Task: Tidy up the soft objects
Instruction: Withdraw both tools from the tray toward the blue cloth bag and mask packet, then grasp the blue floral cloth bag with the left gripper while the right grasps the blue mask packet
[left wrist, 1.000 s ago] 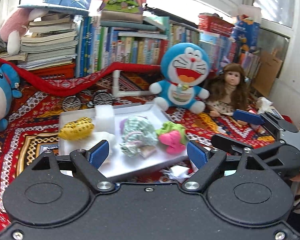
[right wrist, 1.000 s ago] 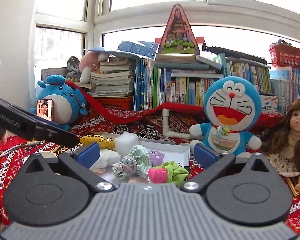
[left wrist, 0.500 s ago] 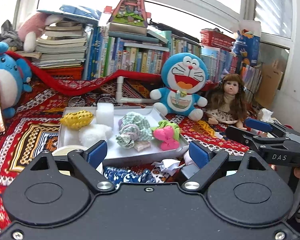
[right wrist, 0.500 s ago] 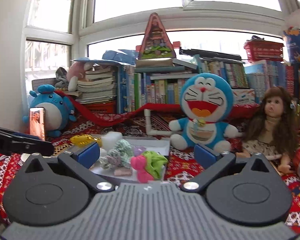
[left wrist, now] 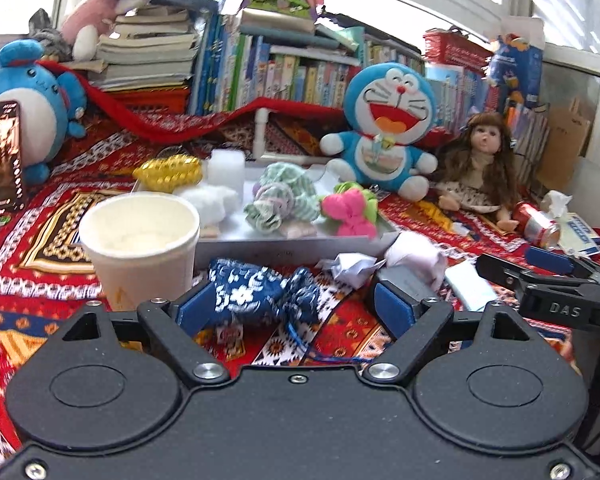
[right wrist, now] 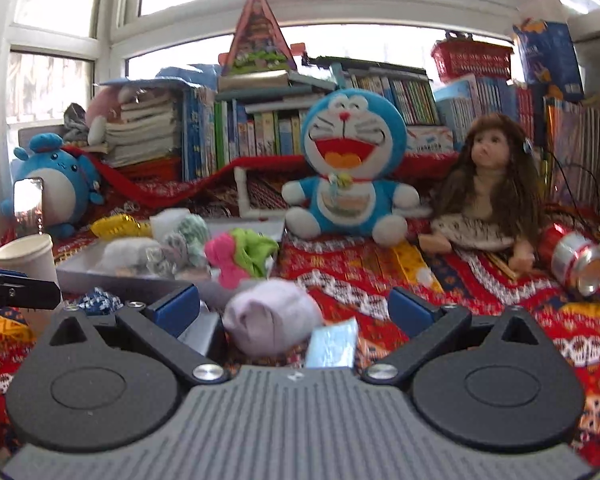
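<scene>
A white tray point(left wrist: 292, 250) holds several soft items: a yellow scrunchie point(left wrist: 168, 174), white fluff point(left wrist: 212, 200), a green checked scrunchie point(left wrist: 284, 200) and a pink-and-green one point(left wrist: 350, 210). My left gripper point(left wrist: 294, 306) is open, low over the cloth, with a blue patterned pouch point(left wrist: 260, 292) between its fingers. My right gripper point(right wrist: 296, 308) is open around a pale lilac soft ball point(right wrist: 272, 320), which also shows in the left wrist view point(left wrist: 414, 258). A light blue sponge point(right wrist: 332, 344) lies beside the ball.
A paper cup point(left wrist: 140, 248) stands left of the pouch. Crumpled paper point(left wrist: 350, 266) and a grey box point(left wrist: 404, 280) lie before the tray. A Doraemon plush point(left wrist: 388, 128), a doll point(left wrist: 480, 164), a tipped can point(left wrist: 538, 226) and a blue plush point(left wrist: 32, 108) ring the patterned cloth.
Both grippers have pulled back and dropped low in front of the tray. The pouch now sits between the left fingers and the lilac ball between the right fingers.
</scene>
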Tool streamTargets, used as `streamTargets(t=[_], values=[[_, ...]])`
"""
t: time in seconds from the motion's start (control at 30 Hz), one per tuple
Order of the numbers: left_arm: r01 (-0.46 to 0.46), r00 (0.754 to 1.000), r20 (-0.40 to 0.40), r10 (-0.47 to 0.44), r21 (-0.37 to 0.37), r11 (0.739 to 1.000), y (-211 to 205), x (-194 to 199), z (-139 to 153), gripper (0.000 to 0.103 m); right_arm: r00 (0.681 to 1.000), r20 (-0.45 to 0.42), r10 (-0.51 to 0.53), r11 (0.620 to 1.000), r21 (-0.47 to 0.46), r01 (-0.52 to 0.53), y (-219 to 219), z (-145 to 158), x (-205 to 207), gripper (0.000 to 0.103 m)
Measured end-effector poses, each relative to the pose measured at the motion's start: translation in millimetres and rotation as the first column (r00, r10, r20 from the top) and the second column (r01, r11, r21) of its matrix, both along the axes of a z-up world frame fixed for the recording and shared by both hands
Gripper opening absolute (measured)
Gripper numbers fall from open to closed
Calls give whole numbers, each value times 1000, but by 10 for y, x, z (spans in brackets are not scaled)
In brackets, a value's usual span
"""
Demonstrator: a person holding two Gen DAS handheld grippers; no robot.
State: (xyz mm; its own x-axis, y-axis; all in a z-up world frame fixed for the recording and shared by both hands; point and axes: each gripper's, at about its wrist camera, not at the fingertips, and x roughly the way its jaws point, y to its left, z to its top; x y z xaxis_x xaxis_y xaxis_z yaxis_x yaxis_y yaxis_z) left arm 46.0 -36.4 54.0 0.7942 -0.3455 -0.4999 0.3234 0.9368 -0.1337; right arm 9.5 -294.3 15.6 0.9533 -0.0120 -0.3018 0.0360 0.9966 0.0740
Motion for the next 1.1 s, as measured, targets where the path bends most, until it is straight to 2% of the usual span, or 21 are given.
streamTargets(t=[0.2, 0.33, 0.43, 0.6, 0.73, 0.93, 1.1], values=[[-77, 997, 2, 77, 2, 997, -87, -2, -187, 83, 998, -38, -41, 999, -26, 40, 4, -124, -15, 102], [-118, 992, 41, 116, 39, 992, -152, 0, -247, 83, 996, -66, -61, 998, -39, 59, 2, -188, -5, 99], [-151, 987, 59, 148, 51, 987, -188, 31, -287, 83, 995, -79, -61, 997, -46, 57, 8, -234, -6, 98], [-200, 980, 24, 199, 22, 980, -222, 165, -399, 84, 995, -89, -50, 997, -59, 45, 47, -274, 6, 98], [-243, 969, 52, 240, 50, 969, -298, 219, -463, 84, 995, -92, -45, 998, -56, 40, 50, -287, 13, 97], [-258, 965, 65, 253, 71, 964, -389, 273, -529, 81, 993, -109, -39, 999, -34, 36, 26, -318, 34, 90], [-250, 966, 85, 243, 89, 964, -431, 282, -546, 78, 992, -118, -34, 999, -28, 31, 21, -346, 61, 89]])
